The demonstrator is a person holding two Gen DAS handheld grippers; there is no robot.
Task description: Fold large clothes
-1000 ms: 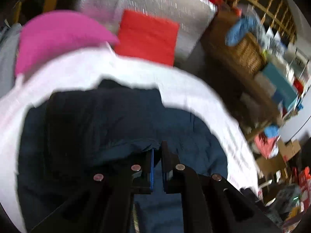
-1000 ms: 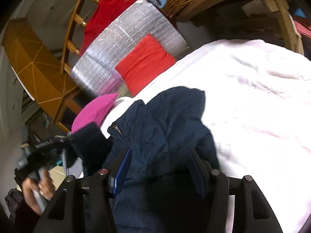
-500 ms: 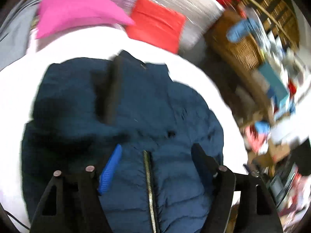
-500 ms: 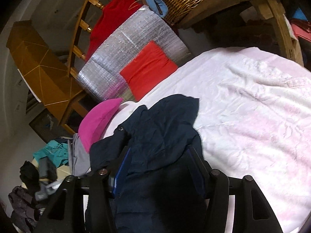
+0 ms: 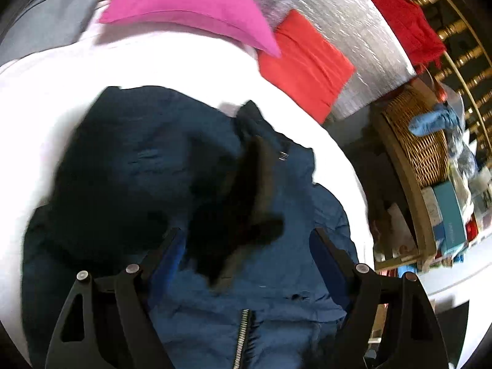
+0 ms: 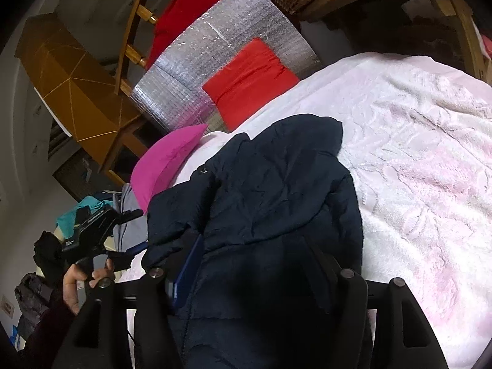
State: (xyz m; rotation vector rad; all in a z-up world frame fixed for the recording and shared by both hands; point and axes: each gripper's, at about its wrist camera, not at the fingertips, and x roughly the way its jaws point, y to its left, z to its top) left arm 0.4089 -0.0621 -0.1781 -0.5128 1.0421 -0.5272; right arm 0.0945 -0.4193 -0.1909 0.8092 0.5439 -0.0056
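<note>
Both the left claw (image 5: 246,246) and right claw (image 6: 258,258) gape empty above the seemingly half-folded navy jacket (image 6: 276,190).

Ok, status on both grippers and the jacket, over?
Left gripper open, over jacket. Right gripper open, above it. Jacket on white bedspread, nothing blocking.

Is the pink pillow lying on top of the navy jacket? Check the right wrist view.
No: the pink pillow sits beside the navy jacket on the bedspread.

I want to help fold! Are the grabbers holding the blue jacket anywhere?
No. Both the left gripper and right gripper have jaws open over the jacket, pinching no part.
</note>
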